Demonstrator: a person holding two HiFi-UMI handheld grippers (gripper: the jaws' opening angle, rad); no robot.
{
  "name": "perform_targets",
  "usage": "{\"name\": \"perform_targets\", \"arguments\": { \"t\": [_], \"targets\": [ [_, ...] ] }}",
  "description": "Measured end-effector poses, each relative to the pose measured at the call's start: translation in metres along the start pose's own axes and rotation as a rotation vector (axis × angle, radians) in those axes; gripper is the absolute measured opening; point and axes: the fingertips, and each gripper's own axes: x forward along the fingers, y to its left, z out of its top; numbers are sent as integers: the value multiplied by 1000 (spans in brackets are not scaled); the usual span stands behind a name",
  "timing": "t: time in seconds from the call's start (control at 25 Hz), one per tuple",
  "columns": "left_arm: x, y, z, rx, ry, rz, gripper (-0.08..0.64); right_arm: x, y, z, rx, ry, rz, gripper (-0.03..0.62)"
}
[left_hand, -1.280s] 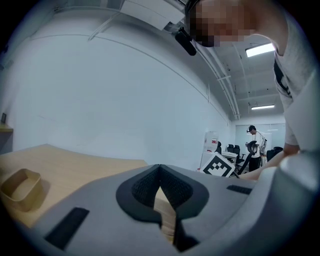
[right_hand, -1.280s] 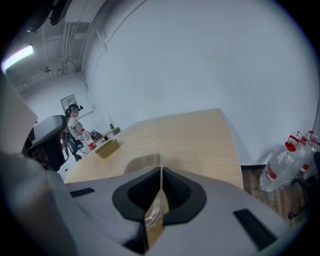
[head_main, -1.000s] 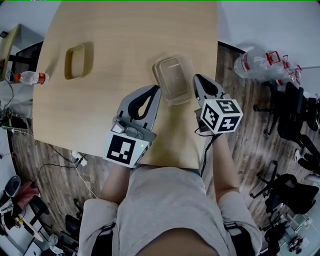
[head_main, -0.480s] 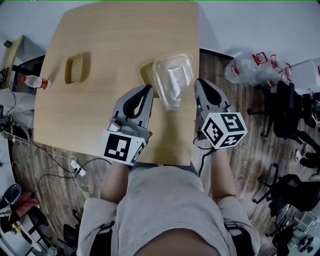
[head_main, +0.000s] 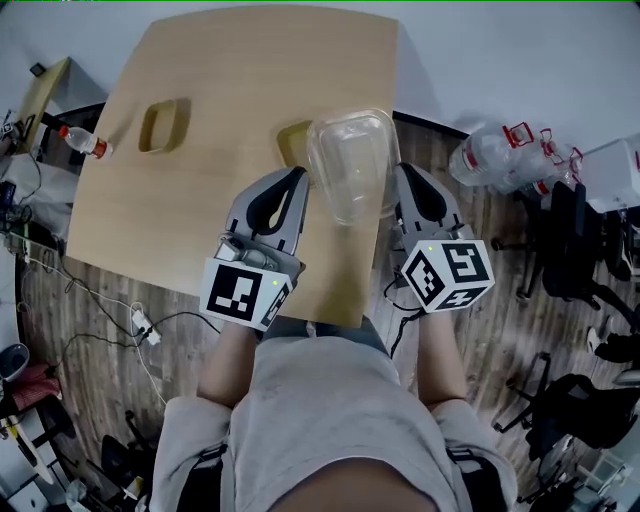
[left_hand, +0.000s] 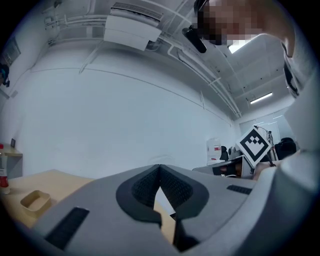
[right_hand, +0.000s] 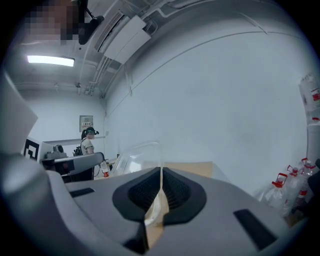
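Right gripper (head_main: 402, 178) clamps the clear lid (head_main: 350, 165) by its rim, aloft over the table (head_main: 230, 80) edge, while the left gripper (head_main: 293, 182) sits closed and empty beside it; I'd say it's light, flimsy, slippery plastic, best pinched at the stiffer rim.

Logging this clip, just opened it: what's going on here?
A person is at a wooden table with a gripper in each hand. The right gripper is shut on the rim of a clear plastic lid, holding it above a tan tray. The left gripper is shut, empty, beside the lid. A second tan tray sits farther left.
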Motion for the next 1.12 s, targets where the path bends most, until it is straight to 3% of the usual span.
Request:
{"name": "perform_targets", "arguments": {
  "t": [0.24,0.48,1.12],
  "targets": [
    [-23,-10,9,21,-19,49,14,-17,16,6,-15,-40,48,21],
    [-46,-12,22,32,-45,42,14,-32,42,12,-32,-78,54,21],
    [-156,-29,43,43,-102,-56,14,-121,131,1,-83,-143,-83,21]
  ]
}}
